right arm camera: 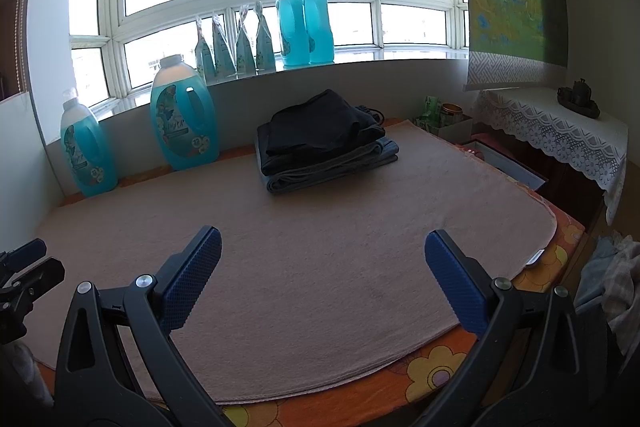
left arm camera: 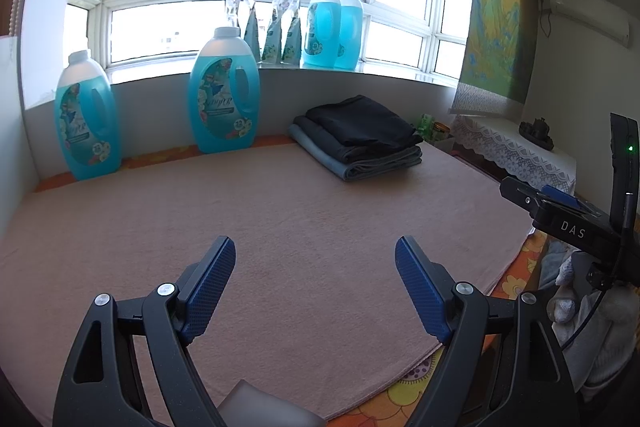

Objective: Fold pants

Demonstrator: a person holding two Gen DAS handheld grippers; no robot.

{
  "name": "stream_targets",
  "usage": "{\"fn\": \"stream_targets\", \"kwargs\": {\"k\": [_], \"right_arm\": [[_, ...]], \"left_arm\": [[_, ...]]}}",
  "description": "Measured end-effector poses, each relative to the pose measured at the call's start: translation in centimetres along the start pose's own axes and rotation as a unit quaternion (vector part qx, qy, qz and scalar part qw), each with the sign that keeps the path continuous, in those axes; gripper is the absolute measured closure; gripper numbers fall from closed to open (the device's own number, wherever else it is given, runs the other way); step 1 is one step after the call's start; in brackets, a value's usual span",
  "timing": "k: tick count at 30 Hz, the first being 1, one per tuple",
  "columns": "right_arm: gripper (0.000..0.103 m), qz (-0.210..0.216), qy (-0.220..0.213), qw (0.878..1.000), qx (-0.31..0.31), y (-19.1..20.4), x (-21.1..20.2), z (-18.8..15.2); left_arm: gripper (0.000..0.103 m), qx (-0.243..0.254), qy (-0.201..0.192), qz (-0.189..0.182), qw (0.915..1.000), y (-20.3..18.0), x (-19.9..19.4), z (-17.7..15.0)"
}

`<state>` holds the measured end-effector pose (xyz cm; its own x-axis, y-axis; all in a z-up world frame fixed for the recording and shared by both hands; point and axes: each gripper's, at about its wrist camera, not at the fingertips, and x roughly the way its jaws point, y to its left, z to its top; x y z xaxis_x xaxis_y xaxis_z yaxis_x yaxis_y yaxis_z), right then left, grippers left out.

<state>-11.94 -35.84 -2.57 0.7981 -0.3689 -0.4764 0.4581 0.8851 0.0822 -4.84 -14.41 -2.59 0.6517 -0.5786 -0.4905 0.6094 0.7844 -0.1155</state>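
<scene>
A stack of folded pants [left arm camera: 360,139], dark on top and grey-blue beneath, lies at the far side of the pink blanket [left arm camera: 280,227]; it also shows in the right wrist view [right arm camera: 324,143]. My left gripper [left arm camera: 314,251] is open and empty, held above the near part of the blanket. My right gripper [right arm camera: 322,247] is open and empty, also above the near part of the blanket [right arm camera: 320,227]. The body of the right gripper [left arm camera: 572,219] shows at the right edge of the left wrist view. Part of the left gripper [right arm camera: 24,275] shows at the left edge of the right wrist view.
Two big blue detergent bottles [left arm camera: 224,95] [left arm camera: 86,119] stand against the back wall, left of the stack. More bottles [left arm camera: 332,27] and pouches [left arm camera: 272,31] stand on the windowsill. A lace-covered side table [right arm camera: 560,135] is at the right. Loose laundry [right arm camera: 612,275] lies beyond the bed's right edge.
</scene>
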Motion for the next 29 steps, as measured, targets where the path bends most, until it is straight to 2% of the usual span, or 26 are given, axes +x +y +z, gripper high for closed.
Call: {"fn": "stream_targets", "kwargs": {"k": [29], "right_arm": [[0.000, 0.004, 0.014, 1.000, 0.003, -0.1, 1.2, -0.3]], "left_arm": [[0.021, -0.008, 0.000, 0.001, 1.0000, 0.4, 0.3, -0.3]]}}
